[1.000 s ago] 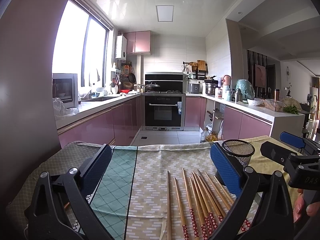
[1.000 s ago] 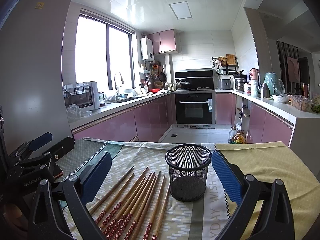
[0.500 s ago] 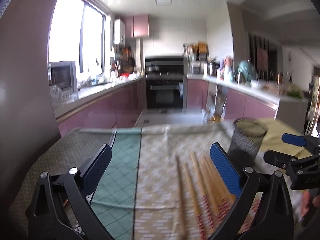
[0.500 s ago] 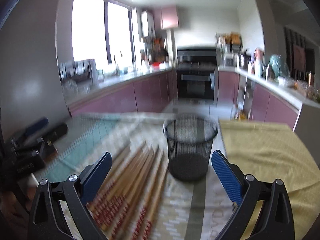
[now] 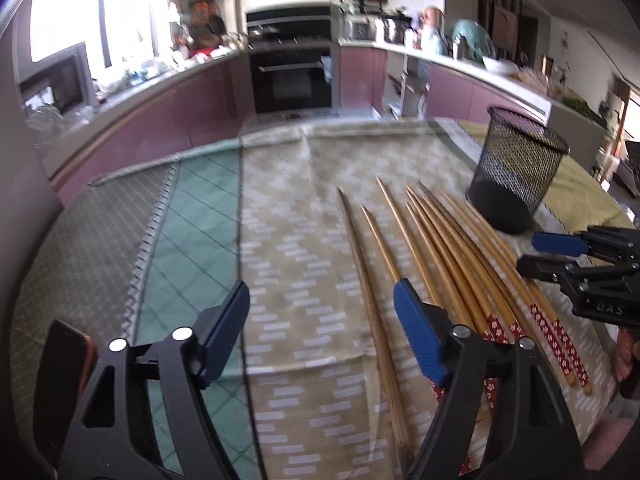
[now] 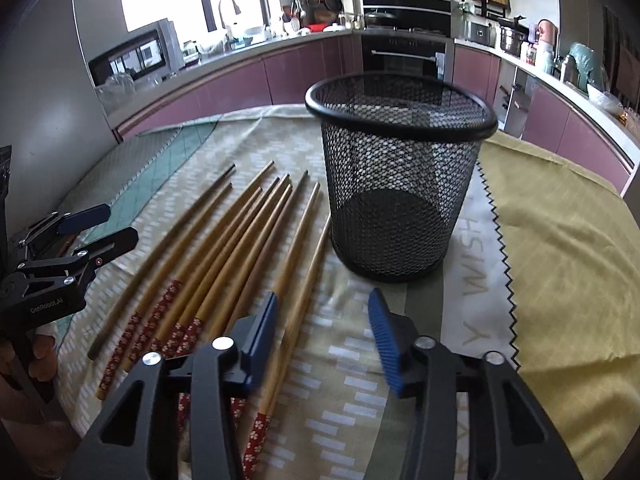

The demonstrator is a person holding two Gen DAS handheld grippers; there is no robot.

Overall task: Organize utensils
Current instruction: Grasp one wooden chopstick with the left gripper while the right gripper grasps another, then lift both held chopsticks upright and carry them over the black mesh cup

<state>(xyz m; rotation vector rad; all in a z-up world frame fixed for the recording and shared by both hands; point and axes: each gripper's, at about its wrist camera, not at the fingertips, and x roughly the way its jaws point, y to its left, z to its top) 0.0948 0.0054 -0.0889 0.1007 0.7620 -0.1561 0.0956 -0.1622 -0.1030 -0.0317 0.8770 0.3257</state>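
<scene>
My left gripper (image 5: 320,336) and right gripper (image 6: 322,332) both gape, holding nothing. Chopsticks (image 6: 224,264) lie fanned on the tablecloth (image 6: 560,264) between them; mesh cup (image 6: 400,184) stands upright just beyond, toward the tabletop's far edge.

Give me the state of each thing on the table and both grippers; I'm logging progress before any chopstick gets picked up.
mesh cup: upright, empty.
chopsticks: lying loose on the cloth beside the cup, none inside it.
left gripper: open, holding nothing, low over the cloth.
right gripper: open, holding nothing, near the chopsticks' patterned ends.
tablecloth: spread flat over the table.
</scene>
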